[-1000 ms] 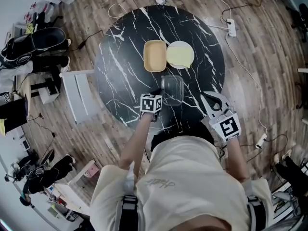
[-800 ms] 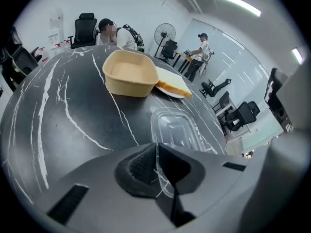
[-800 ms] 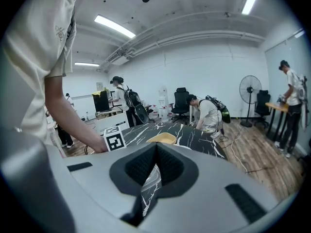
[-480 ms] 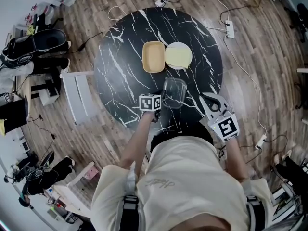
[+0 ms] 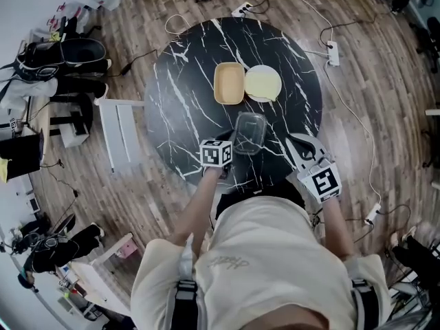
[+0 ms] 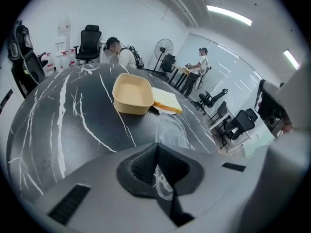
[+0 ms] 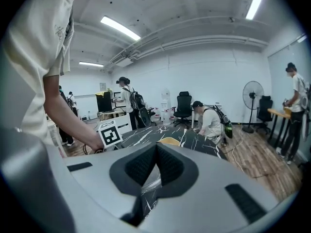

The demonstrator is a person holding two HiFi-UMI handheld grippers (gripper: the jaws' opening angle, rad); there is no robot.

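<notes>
A clear plastic lid [image 5: 249, 133] lies on the near part of the round black marble table [image 5: 185, 95]. My left gripper [image 5: 232, 140] is shut on the lid's near rim, and the lid [image 6: 170, 130] stretches away from the jaws [image 6: 156, 147] in the left gripper view. Beyond it sit a tan rectangular container [image 5: 229, 83] and a white plate [image 5: 264, 83] with a pale yellow slab on it. My right gripper [image 5: 294, 141] hovers at the table's near right edge, jaws shut with nothing in them [image 7: 156, 147]. In the right gripper view the left gripper's marker cube [image 7: 109, 134] shows.
A white folding rack [image 5: 120, 133] stands left of the table. Cables and power strips [image 5: 333, 52] lie on the wood floor. Office chairs, a standing fan [image 7: 251, 93] and several people are in the room beyond.
The left gripper has drawn back a little from the tan container with the clear lid's rim still in its jaws. The right gripper has hardly moved.
</notes>
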